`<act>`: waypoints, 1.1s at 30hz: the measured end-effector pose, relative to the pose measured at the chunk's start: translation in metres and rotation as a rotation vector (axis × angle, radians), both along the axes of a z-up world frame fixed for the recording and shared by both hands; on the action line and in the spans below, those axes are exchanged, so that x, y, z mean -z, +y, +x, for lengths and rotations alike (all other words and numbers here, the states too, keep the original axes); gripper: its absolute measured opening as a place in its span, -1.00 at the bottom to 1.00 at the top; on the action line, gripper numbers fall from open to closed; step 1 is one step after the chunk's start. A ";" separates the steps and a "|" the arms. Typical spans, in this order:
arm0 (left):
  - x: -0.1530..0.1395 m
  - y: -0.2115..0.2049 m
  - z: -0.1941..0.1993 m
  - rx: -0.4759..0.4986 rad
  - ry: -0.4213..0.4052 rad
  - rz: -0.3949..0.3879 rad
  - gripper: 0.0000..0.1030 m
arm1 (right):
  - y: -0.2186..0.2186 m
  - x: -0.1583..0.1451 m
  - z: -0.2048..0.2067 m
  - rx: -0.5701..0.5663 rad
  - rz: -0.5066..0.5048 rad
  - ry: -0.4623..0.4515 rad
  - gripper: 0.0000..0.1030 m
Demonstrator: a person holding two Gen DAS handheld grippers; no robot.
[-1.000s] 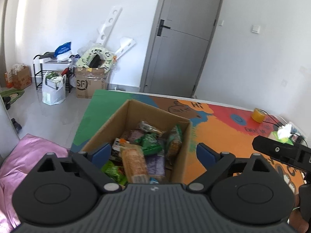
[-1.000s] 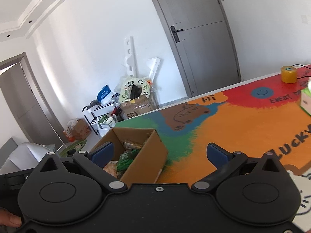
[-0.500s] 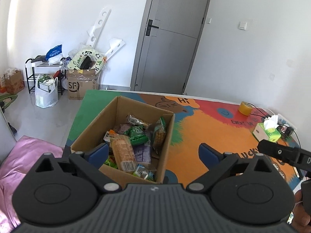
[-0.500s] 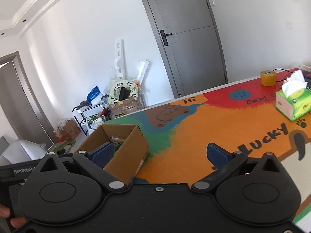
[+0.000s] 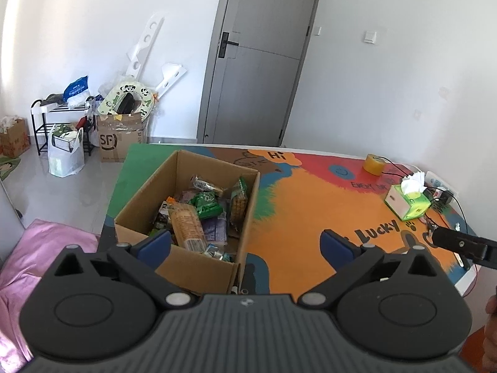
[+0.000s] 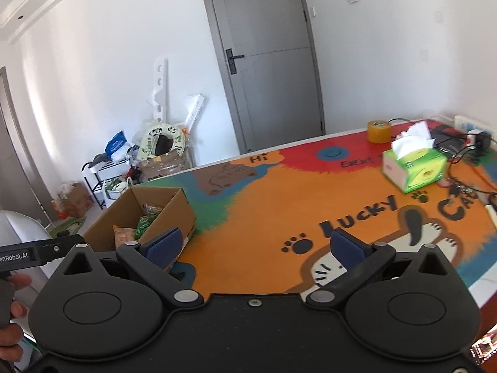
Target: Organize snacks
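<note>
An open cardboard box (image 5: 245,205) stands at the left end of the colourful table (image 5: 310,205). It holds several wrapped snacks, among them a long tan biscuit pack (image 5: 186,227) and a green packet (image 5: 206,202). My left gripper (image 5: 245,244) is open and empty, held above the box's near right corner. My right gripper (image 6: 254,245) is open and empty over the orange middle of the table, with the box (image 6: 177,208) to its left.
A green tissue box (image 6: 414,168), a roll of yellow tape (image 6: 379,131) and cables with a power strip (image 6: 466,143) lie at the table's right end. A pink cushion (image 5: 40,248) is on the floor at left. Clutter and a rack (image 5: 62,124) stand by the wall.
Both grippers have pulled back and up from the box, so more of the table shows. The right view has swung right toward the tissue box. Both stay open.
</note>
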State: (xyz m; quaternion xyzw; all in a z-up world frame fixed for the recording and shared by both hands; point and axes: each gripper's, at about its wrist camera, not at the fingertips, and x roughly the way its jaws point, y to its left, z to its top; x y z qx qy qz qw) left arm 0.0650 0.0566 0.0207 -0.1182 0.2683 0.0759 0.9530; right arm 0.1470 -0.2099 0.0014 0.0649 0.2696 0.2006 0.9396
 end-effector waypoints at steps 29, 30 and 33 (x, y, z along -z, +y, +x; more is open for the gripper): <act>0.012 -0.021 -0.038 0.031 0.046 0.056 0.99 | -0.010 0.017 -0.034 0.010 -0.005 0.026 1.00; 0.013 -0.021 -0.038 0.028 0.047 0.063 0.99 | -0.009 0.017 -0.035 0.009 -0.008 0.025 1.00; 0.015 -0.021 -0.035 0.018 0.067 0.076 0.99 | -0.008 0.019 -0.033 0.001 -0.008 0.036 1.00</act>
